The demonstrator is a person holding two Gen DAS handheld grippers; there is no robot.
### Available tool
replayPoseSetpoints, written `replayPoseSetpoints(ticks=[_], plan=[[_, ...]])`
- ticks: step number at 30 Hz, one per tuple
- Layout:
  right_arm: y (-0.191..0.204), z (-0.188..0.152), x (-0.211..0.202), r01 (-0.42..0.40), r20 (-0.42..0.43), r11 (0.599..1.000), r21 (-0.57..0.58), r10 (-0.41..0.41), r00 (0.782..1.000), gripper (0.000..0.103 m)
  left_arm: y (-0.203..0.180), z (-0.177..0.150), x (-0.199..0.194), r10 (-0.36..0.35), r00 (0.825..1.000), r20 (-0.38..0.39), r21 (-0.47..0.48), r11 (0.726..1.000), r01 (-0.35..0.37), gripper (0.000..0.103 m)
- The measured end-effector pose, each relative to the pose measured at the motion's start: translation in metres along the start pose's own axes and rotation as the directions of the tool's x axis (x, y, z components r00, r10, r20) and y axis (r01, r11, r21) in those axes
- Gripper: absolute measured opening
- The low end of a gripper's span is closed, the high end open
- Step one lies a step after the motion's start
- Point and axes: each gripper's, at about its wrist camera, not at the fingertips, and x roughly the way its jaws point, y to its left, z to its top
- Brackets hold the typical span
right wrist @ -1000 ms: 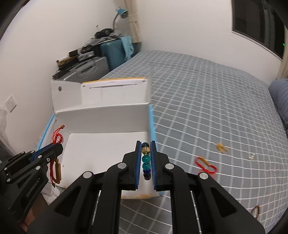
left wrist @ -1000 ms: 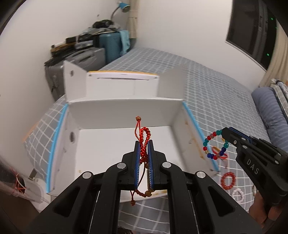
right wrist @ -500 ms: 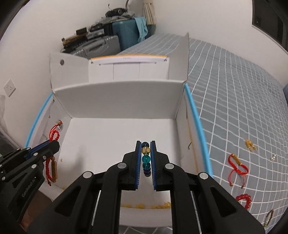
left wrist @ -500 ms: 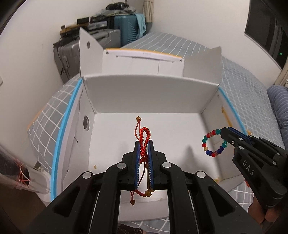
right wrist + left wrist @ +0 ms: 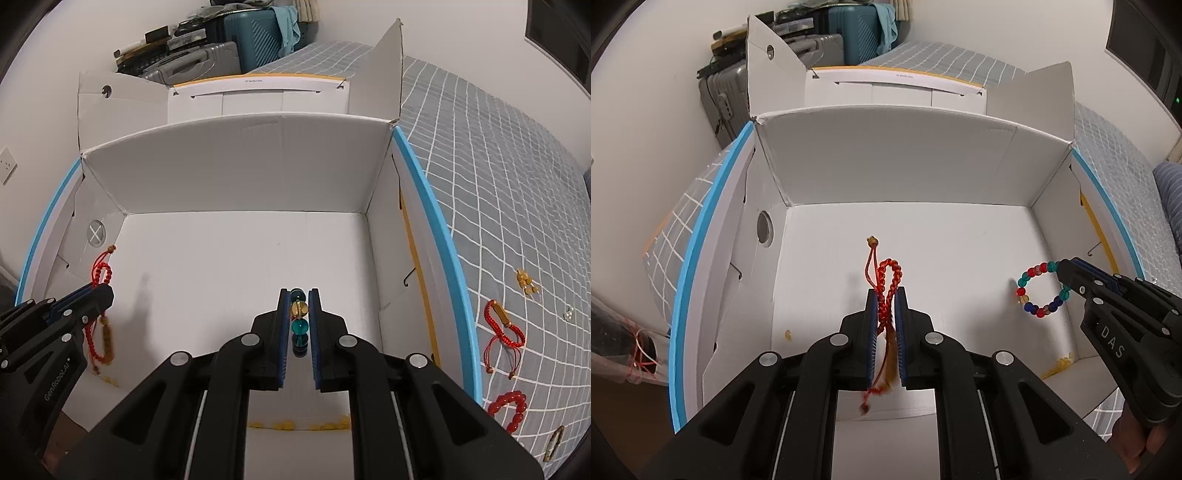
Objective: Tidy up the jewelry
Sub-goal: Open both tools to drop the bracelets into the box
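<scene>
A white cardboard box (image 5: 897, 162) (image 5: 236, 155) with blue-edged sides stands open on the bed. Inside it, above the floor, my left gripper (image 5: 886, 291) (image 5: 105, 290) is shut on a red braided cord bracelet (image 5: 888, 280) (image 5: 99, 273), whose loop sticks out past the fingertips while its tail hangs below. To its right, also within the box, my right gripper (image 5: 299, 291) (image 5: 1067, 267) is shut on a bracelet of teal, red, blue and amber beads (image 5: 1038, 288) (image 5: 299, 317); the ring hangs to the left of the fingertips.
The box's rear flaps (image 5: 768, 70) stand up behind it. On the grey checked bedspread (image 5: 498, 184) right of the box lie a red cord bracelet (image 5: 502, 328), a red bead bracelet (image 5: 511, 408), small amber beads (image 5: 526, 282) and other small pieces. Suitcases (image 5: 207, 59) stand by the wall.
Both grippers came down and forward from in front of the box to within its walls, each keeping its bracelet. The box floor now fills both views.
</scene>
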Motion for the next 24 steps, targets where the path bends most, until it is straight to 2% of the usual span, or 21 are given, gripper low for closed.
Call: replayPoseSetpoints(ticks=[5, 7, 9, 14, 15, 20, 24], plan=[[0.002, 0.001, 0.0, 0.002, 0.008, 1.0, 0.001, -0.002, 1.0, 0.011, 0.001, -0.001, -0.004, 0.007, 1.0, 0.007, -0.006, 1.0, -0.007, 0.01], [0.002, 0.001, -0.002, -0.003, 0.012, 1.0, 0.002, 0.003, 1.0, 0.016, 0.002, -0.001, -0.004, 0.007, 1.0, 0.007, -0.006, 1.0, -0.007, 0.011], [0.001, 0.0, -0.005, 0.01, 0.028, 1.0, -0.001, -0.01, 1.0, 0.035, 0.002, -0.001, -0.006, 0.009, 1.0, 0.011, -0.013, 1.0, -0.009, 0.025], [-0.001, 0.001, -0.019, 0.019, 0.065, 1.0, 0.007, -0.019, 0.998, 0.054, 0.004, -0.001, -0.017, 0.032, 0.998, 0.053, -0.018, 0.999, -0.031, 0.061], [-0.002, 0.001, -0.022, 0.022, 0.076, 1.0, 0.012, -0.022, 0.997, 0.062, 0.004, -0.001, -0.02, 0.039, 0.997, 0.065, -0.017, 0.999, -0.038, 0.065], [-0.005, 0.001, -0.034, 0.033, 0.114, 0.999, 0.015, -0.035, 0.993, 0.075, 0.007, 0.0, -0.03, 0.021, 0.996, 0.09, -0.028, 0.999, -0.019, 0.081], [-0.01, 0.001, -0.044, 0.036, 0.134, 0.999, 0.019, -0.038, 0.99, 0.084, 0.005, 0.001, -0.036, 0.02, 0.994, 0.106, -0.023, 1.0, -0.018, 0.087]])
